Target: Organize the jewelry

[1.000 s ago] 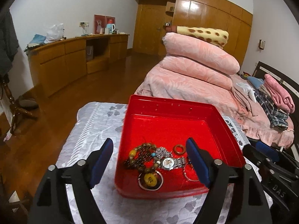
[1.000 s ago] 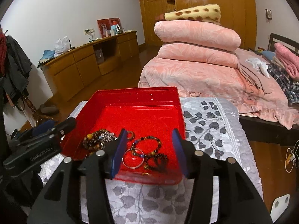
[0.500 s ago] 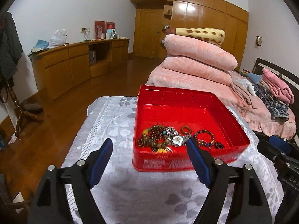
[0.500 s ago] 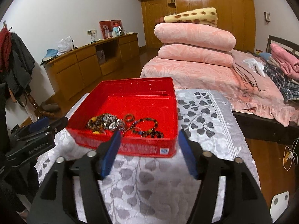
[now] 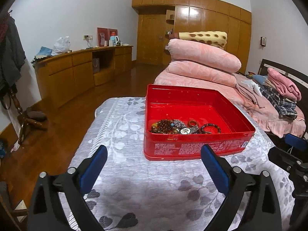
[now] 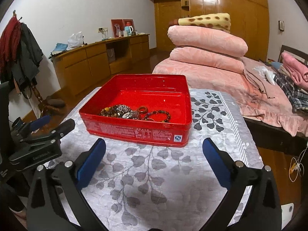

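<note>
Both our claws, left gripper point(image 5: 154, 159) and right gripper point(image 6: 154, 154), had just spread wide, empty, short of the red tin point(image 5: 194, 152). Jewelry point(image 5: 182, 128) sat piled inside; next we'd single out one bracelet.

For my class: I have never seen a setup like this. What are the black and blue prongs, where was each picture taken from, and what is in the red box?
A person holds a two-finger gripper in each hand, each carrying a forward-looking camera. One picture looks along the left gripper, the other along the right gripper. Both have just opened their jaws wide and hold nothing. On the grey leaf-patterned cover sits a red tin holding jewelry: bead bracelets, rings and a watch.
</note>
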